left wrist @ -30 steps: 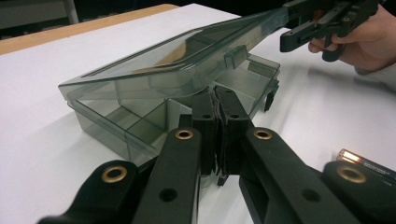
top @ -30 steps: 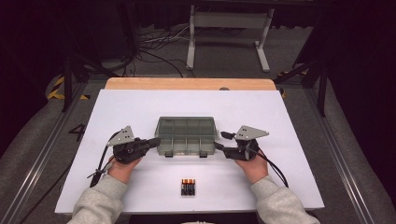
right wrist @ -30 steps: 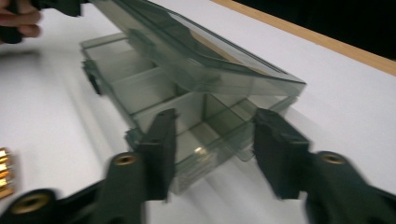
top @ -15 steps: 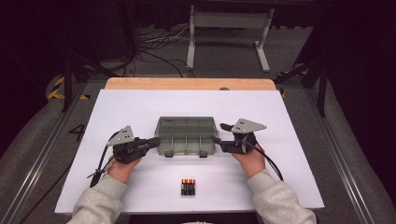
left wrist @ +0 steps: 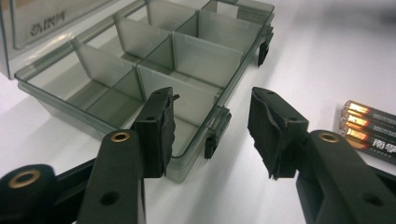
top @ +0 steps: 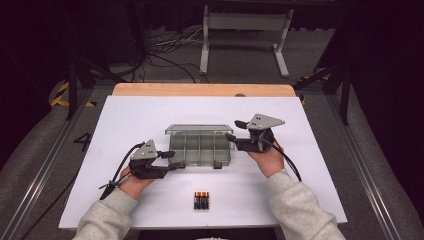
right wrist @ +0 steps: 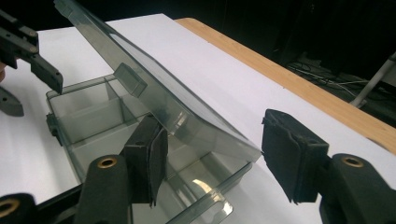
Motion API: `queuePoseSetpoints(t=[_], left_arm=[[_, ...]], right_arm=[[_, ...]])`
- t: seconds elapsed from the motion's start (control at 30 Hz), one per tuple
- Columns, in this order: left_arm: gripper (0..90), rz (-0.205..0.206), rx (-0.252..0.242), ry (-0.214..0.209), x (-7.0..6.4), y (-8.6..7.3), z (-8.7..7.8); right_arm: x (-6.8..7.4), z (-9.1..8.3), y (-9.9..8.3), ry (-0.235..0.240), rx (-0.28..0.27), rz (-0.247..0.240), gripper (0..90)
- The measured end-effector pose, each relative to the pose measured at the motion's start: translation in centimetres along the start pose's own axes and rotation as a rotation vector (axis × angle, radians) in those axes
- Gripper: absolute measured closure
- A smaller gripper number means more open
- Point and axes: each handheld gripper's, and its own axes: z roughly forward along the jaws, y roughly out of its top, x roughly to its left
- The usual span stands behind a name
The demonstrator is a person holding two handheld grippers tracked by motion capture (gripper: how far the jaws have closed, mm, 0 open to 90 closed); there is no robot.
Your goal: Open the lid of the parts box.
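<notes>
Compartment box point(top: 200, 146): sitting mid-tabletop point(top: 310, 190), lid point(right wrist: 154, 93) being propped half-raised. Left claw point(left wrist: 212, 133) and right claw point(right wrist: 215, 158) both gaping, gripping nothing. Risk: unheld lid dropping shut; box sliding.

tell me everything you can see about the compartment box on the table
The compartment box is smoky, see-through grey plastic, rectangular and shallow, split by thin dividers into several cells that all look empty. Its hinged lid is raised at a slant over the far edge. Two small dark latches sit on the near wall. It rests flat on the white table. The left tool straddles its near-left corner with jaws apart; the right tool is at its right end, open.
</notes>
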Motion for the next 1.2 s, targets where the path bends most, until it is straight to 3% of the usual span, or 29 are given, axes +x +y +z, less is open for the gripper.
queuePoseSetpoints(t=[0.23, 0.57, 0.87, 1.03, 1.2], left_arm=[[48.3, 0.004, 0.019, 0.003, 0.1, -0.1, 0.1], [48.3, 0.006, 0.02, 0.0, 0.0, -0.1, 0.2], [48.0, 0.017, 0.019, 0.0, 0.1, -0.1, 0.3], [46.9, -0.011, 0.005, -0.019, 0.3, -0.3, 0.3], [45.9, -0.009, 0.005, -0.021, 0.2, -0.3, 0.4]], right_arm=[[-1.0, 0.5, 1.2, -0.008, -0.003, -0.004, 42.3], [-3.0, 1.4, 1.9, -0.019, -0.025, 0.029, 43.2], [-4.1, 2.8, 2.4, -0.024, -0.016, 0.041, 46.9], [-4.7, 3.8, 2.4, -0.027, 0.012, 0.054, 49.7], [-5.1, 4.6, 2.3, -0.033, 0.024, 0.063, 52.3]])
